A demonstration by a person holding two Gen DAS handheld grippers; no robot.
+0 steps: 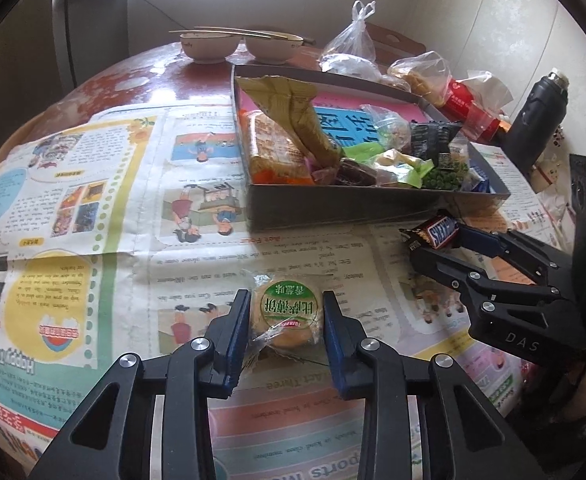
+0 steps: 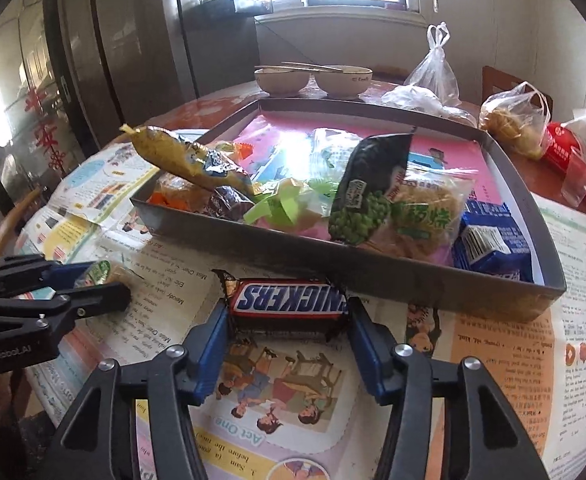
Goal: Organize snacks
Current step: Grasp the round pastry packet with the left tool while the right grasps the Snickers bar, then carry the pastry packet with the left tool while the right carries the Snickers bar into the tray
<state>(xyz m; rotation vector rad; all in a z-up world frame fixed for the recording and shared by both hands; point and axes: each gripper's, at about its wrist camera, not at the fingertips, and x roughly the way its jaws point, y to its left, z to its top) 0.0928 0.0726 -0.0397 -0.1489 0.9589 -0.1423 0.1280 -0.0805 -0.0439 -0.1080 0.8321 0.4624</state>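
Left wrist view: bottom centre, left claw pinching round biscuit pack, resting low on newspapered bench. Best lifted straight, then carried upward toward grey tray.

Right wrist view: bottom centre, right claw clamped end to end on Snickers bar, just below tray wall. Must clear that wall before releasing among snacks.

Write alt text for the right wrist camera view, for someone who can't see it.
The right gripper is closed on a Snickers bar, held crosswise just in front of a shallow grey tray filled with snack packets. The tray sits on a newspaper-covered table, and at the left edge the left gripper holds a round wrapped biscuit.
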